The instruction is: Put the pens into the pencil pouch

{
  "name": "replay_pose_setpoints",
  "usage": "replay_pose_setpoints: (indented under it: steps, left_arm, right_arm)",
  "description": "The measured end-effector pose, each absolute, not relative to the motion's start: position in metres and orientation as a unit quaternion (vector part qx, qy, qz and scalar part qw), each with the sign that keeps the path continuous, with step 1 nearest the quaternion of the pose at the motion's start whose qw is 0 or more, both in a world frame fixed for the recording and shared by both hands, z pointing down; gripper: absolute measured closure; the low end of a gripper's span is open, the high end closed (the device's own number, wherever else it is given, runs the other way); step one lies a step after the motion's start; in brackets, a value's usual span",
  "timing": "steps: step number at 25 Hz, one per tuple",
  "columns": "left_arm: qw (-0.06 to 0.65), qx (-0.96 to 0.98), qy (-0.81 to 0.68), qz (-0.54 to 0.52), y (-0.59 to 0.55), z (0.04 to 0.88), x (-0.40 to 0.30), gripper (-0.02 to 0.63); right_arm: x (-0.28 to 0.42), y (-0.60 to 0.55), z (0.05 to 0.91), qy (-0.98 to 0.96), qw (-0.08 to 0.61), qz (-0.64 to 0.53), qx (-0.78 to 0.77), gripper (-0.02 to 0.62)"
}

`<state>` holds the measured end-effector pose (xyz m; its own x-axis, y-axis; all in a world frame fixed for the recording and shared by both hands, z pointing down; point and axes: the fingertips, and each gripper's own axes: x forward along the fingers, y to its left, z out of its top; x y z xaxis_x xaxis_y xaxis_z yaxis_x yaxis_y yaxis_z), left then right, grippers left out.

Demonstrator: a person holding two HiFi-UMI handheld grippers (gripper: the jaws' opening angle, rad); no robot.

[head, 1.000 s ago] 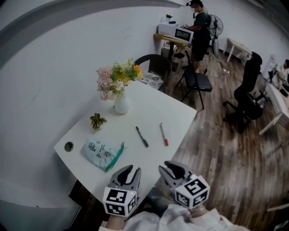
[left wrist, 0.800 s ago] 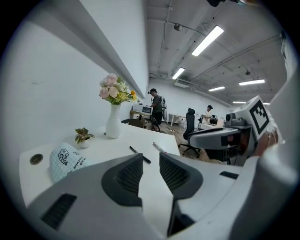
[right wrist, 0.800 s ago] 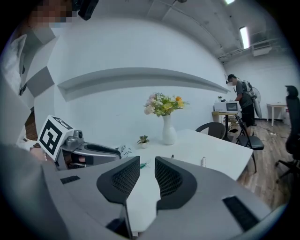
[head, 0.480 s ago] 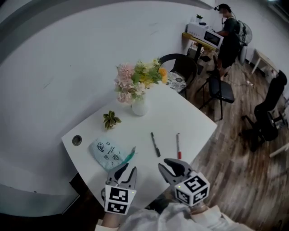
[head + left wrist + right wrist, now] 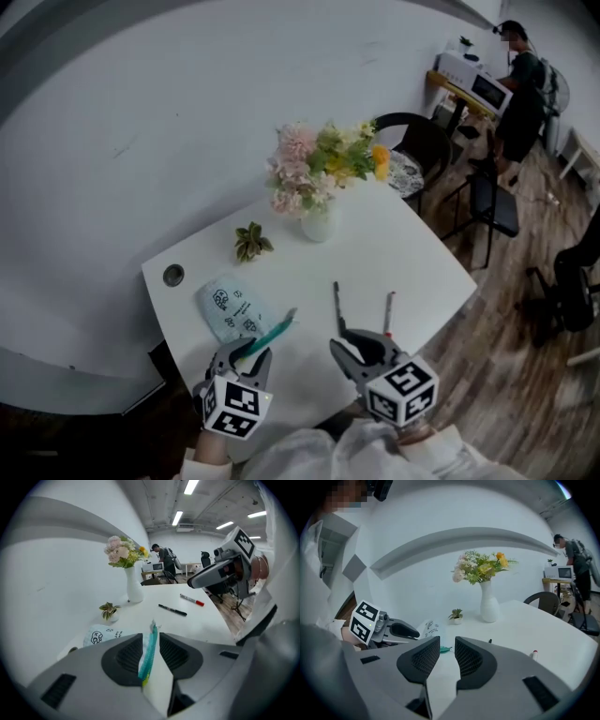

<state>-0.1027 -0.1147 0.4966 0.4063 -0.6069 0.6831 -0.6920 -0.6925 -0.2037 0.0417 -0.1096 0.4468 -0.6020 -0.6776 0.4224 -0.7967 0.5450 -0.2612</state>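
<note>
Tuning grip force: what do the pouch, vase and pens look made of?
Pouch: pale, matte, lies limp, so thin fabric or soft plastic; teal zipper strip along one edge.
Vase: smooth white with a soft sheen, likely glazed ceramic.
Pens: slim straight barrels, one black, one red-capped, probably hard plastic; too small to confirm.
</note>
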Motion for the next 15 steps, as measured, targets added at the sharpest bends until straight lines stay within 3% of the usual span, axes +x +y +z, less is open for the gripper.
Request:
replay_pose_setpoints:
  steps: [5,15]
  left_arm:
    - [0.016,0.818,-0.349,0.457,-0.115,0.519,-0.112,0.495]
    - [0.038,0.779,-0.357,0.514,-0.115,0.555,-0.128,0.495]
  right_arm:
    - [0.048,-0.121,0.453,-0.875,0.149,0.217,0.406,0.500]
    - [0.053,-0.127,0.469,-0.887,0.149,0.237,0.367,0.500]
